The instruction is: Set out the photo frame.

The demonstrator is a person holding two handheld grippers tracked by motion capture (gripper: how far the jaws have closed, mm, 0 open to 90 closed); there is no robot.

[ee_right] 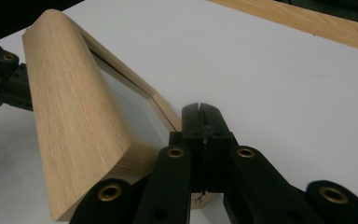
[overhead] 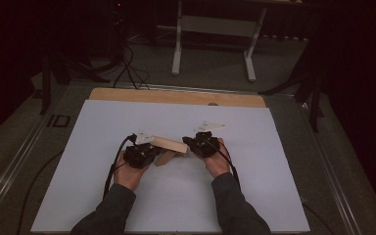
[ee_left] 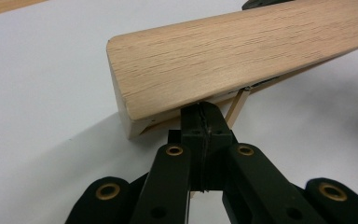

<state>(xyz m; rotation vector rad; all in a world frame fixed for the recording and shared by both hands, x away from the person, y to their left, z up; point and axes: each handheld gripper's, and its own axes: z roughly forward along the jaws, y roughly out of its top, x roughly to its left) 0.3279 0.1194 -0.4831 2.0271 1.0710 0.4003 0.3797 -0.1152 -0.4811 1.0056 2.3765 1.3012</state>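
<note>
A light wooden frame (overhead: 172, 145) hangs just above the white sheet, held between my two grippers. Its broad rounded side (ee_left: 233, 56) fills the top of the left gripper view, with a thin strip (ee_left: 237, 106) under it. My left gripper (ee_left: 201, 115) is shut against the frame's thin lower edge, and in the high view the left gripper (overhead: 154, 150) sits at the frame's left end. My right gripper (ee_right: 200, 114) is shut beside the thin mitred strip (ee_right: 164, 108), with the broad side (ee_right: 74, 121) to its left. In the high view the right gripper (overhead: 187, 144) is at the frame's right end.
A white sheet (overhead: 103, 196) covers a wooden board whose far edge (overhead: 176, 97) shows. Beyond it stand white desk legs (overhead: 177, 49) and black cables (overhead: 127, 68) on the floor. Dark stands flank the table. A cable (overhead: 111, 171) trails from the left gripper.
</note>
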